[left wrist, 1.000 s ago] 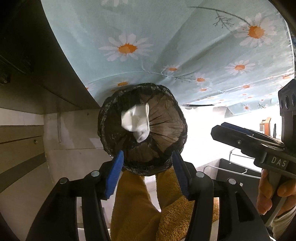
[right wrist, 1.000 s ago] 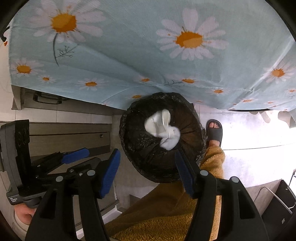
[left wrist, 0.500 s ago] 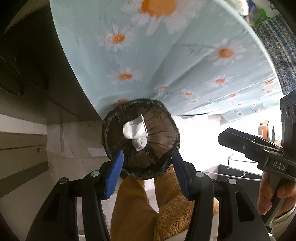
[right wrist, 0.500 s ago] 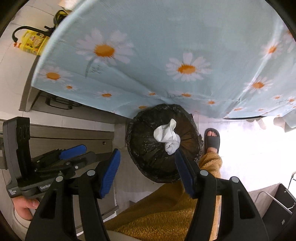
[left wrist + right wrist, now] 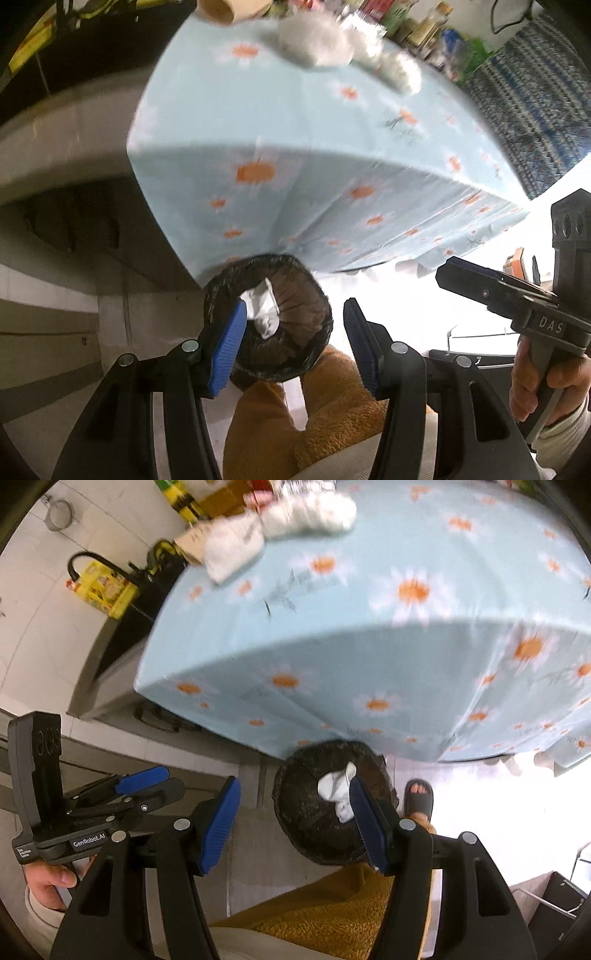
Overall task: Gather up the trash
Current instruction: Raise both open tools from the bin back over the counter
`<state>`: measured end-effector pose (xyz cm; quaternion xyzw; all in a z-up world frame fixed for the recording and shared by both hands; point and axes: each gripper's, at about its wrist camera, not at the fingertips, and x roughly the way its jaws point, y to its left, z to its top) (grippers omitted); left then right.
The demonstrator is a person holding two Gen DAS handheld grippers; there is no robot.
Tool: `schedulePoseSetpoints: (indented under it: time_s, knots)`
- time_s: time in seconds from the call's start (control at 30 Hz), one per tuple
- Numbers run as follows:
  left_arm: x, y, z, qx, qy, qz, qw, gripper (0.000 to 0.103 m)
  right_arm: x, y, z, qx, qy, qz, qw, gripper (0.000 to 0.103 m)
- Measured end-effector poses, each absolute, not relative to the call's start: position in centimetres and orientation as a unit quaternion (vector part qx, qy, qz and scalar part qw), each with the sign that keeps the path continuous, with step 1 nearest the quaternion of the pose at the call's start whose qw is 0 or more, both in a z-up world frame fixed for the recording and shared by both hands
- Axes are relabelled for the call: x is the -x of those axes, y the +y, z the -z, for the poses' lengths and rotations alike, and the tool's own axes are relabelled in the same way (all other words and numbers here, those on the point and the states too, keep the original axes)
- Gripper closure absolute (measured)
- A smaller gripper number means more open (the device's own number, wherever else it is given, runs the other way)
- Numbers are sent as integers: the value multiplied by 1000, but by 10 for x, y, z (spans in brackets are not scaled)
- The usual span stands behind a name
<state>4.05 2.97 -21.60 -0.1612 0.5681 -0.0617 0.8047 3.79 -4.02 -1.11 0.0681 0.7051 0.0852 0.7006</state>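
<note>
A round bin lined with a black bag (image 5: pixel 291 317) stands on the floor under the table edge, with a crumpled white tissue (image 5: pixel 264 312) inside. It also shows in the right wrist view (image 5: pixel 325 823), with the tissue (image 5: pixel 334 788). My left gripper (image 5: pixel 293 347) is open and empty above the bin. My right gripper (image 5: pixel 293 827) is open and empty, just left of the bin. Crumpled white tissues (image 5: pixel 317 46) lie on the table's daisy cloth (image 5: pixel 314 122), far side; they also show in the right wrist view (image 5: pixel 306 513).
The person's orange-trousered legs (image 5: pixel 314 417) and a sandalled foot (image 5: pixel 417 797) are beside the bin. Grey cabinets (image 5: pixel 110 746) stand left. Bottles and a yellow pack (image 5: pixel 103 590) crowd the far counter. A black wire rack (image 5: pixel 554 893) sits at the lower right.
Both grippers have lifted away from the bin and tilted up, so the tabletop with its tissues has come into view. The bin looks smaller and lower.
</note>
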Motion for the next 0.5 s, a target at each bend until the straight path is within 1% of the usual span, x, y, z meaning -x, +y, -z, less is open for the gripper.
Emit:
schedulePoseSetpoints:
  time_s: [0.3,0.5]
  knots:
    - [-56,33,165,149,523,66,836,50,-71,-41,-40,-62,657,-87,746,42]
    - [-77,32,143,146,503,58,850,51,-101,-44,-52,-48,639,-99,761,42]
